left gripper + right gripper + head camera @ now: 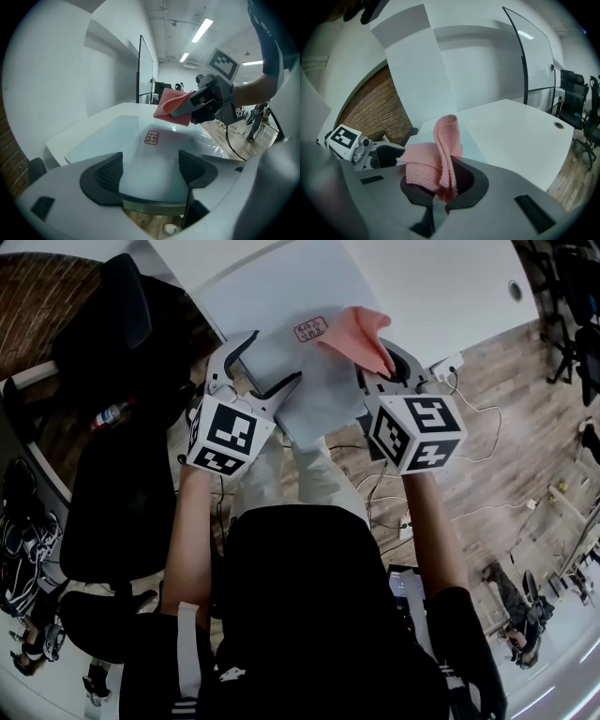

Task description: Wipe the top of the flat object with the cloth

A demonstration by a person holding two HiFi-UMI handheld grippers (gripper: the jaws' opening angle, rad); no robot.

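**Cloth poised over the sheet, wiping not yet begun**

The right tool (440, 188) is clenching a pink knitted cloth (433, 161), biting a bunched fold low down so that the rest is standing up and flopping over the jaws. It is hovering above the far part of the pale blue-grey flat sheet (272, 296), near the small red-printed label (310, 329), and the cloth is not yet touching the surface.

The sheet is lying flat on the white counter (441, 287). The left tool (151, 172) is standing released, its jaws spread wide over the sheet's near edge, with nothing pinched between the pads.

The cloth is looking light, limp and slightly grippy; a grip deep in the bunch should be leaving enough loose fabric to press flat. The sheet is looking thin, smooth and probably slippery, so it may be sliding under a stroke unless the left tool is pressing its near edge down. No container is showing in any view.
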